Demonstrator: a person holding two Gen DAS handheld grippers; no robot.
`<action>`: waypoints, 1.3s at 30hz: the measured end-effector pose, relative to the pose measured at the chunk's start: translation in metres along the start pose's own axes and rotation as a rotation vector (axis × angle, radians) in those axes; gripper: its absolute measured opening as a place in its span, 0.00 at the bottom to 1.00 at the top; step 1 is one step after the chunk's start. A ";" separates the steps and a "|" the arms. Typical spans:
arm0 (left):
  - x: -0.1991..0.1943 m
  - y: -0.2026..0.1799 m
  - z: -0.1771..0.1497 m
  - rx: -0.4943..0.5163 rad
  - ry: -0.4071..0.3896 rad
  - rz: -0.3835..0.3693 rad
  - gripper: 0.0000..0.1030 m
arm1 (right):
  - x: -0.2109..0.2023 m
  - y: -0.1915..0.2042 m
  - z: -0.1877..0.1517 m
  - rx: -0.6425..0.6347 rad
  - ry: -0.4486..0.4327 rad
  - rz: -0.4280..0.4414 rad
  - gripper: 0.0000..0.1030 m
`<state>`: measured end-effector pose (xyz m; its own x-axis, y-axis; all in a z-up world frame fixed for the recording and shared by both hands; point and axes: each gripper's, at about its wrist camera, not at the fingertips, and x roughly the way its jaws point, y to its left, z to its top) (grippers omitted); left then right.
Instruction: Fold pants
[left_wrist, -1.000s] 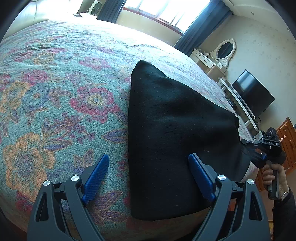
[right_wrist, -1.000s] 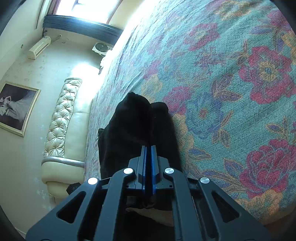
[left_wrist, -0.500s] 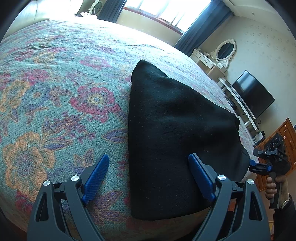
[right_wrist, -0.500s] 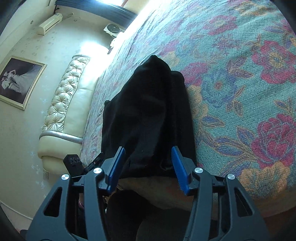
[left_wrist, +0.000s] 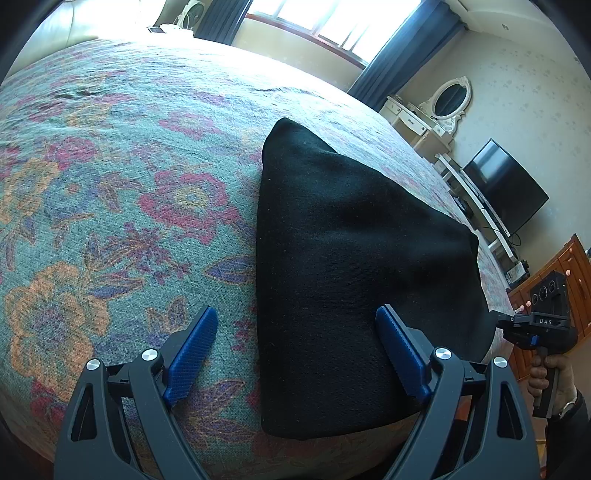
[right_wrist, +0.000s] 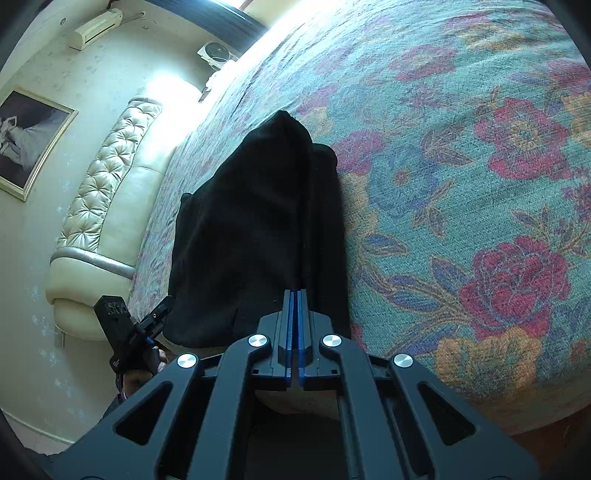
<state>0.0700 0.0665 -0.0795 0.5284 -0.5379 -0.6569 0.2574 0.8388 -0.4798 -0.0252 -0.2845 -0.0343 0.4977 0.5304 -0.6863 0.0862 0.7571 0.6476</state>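
The black pants (left_wrist: 351, 258) lie folded into a thick wedge on the flowered bedspread (left_wrist: 110, 184), close to the bed's near edge. My left gripper (left_wrist: 295, 313) hovers open over their near left corner, one blue pad over the bedspread and the other over the cloth. My right gripper (right_wrist: 295, 293) is shut, pads flat together with no cloth seen between them, just off the near edge of the pants (right_wrist: 251, 221). In the left wrist view the right gripper (left_wrist: 517, 326) sits beside the pants' right corner, apart from it.
The bedspread (right_wrist: 461, 184) stretches far beyond the pants. A cream tufted headboard (right_wrist: 107, 192) is at the left of the right wrist view. A dressing table (left_wrist: 424, 122), a television (left_wrist: 506, 188) and wooden drawers (left_wrist: 569, 273) stand beyond the bed.
My right gripper opened, let the pants' edge go, drew back from the bed a little and shut again with nothing in it. The left gripper and the pants stayed still.
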 end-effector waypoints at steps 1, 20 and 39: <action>0.000 0.000 0.000 0.001 0.001 0.000 0.84 | 0.001 -0.001 0.000 0.004 0.002 0.000 0.01; -0.012 0.040 0.015 -0.149 0.030 -0.086 0.84 | -0.017 -0.056 -0.001 0.290 -0.073 0.159 0.87; -0.002 0.001 0.007 -0.072 0.054 -0.090 0.55 | 0.038 -0.011 -0.006 0.091 0.038 0.109 0.42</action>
<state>0.0745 0.0690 -0.0744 0.4611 -0.6162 -0.6385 0.2423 0.7796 -0.5774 -0.0128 -0.2707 -0.0697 0.4752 0.6234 -0.6209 0.1118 0.6572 0.7454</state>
